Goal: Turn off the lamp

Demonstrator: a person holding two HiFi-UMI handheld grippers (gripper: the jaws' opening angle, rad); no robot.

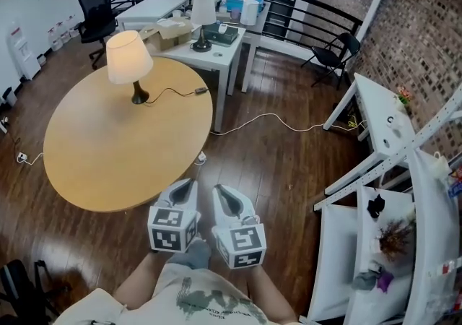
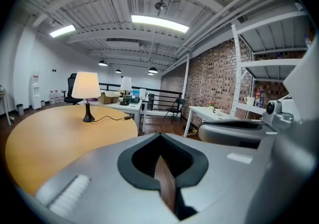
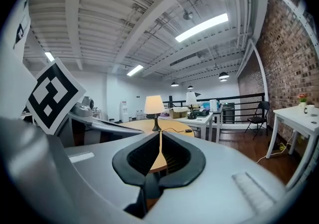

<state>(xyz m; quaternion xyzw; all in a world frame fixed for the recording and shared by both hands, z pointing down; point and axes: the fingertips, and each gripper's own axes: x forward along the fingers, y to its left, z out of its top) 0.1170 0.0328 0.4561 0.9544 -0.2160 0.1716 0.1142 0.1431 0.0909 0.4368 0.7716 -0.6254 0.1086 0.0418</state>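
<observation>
Grippers side by side are what I see nearest, held just off the near rim of the round table (image 1: 94, 172), over the dark wood floor. The left gripper (image 1: 189, 183) is clenched, its tips meeting with nothing caught in them. The right gripper (image 1: 220, 188) is released by no more than a hairline; I see a thin slit of light between its jaws and nothing inside it. Both point across the table top.

The lamp (image 1: 130, 60) stands on the far side of the table, well apart from both grippers, upright on a dark base. Its cream shade glows, so it is lit. A black cord (image 1: 170, 91) trails from its base across the table top to a small dark block (image 1: 201, 90) lying near the table's far rim.

Just past the table stands a white desk (image 1: 220, 56) carrying a second lamp (image 1: 203, 13), which looks unlit, among boxes and clutter. To the table's right rises a white shelving rack (image 1: 382, 165), and behind the table runs a black railing (image 1: 317, 9).
</observation>
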